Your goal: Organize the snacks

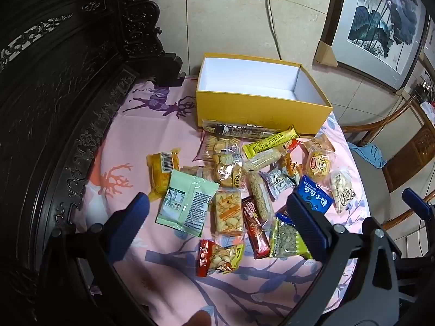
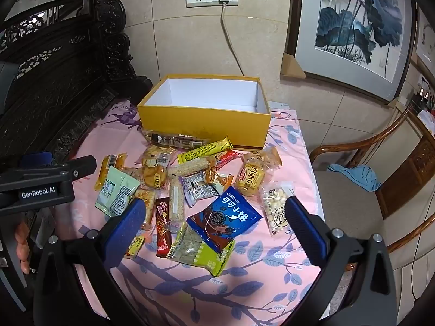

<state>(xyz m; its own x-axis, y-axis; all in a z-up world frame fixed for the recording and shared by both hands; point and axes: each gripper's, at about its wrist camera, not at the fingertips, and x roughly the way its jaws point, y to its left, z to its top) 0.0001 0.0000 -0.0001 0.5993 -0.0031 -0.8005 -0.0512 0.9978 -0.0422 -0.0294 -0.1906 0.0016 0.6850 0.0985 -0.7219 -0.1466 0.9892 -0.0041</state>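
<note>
An open yellow box with a white, empty inside stands at the back of the table; it also shows in the right wrist view. Several snack packets lie in a heap in front of it, among them a pale green packet, a blue cookie packet, a brown bar and a red nut packet. My left gripper is open and empty above the near packets. My right gripper is open and empty above the blue packet.
A pink patterned cloth covers the table. Dark carved furniture borders the left side. A wooden chair with a blue cloth stands at the right. A cable runs down the tiled wall behind the box.
</note>
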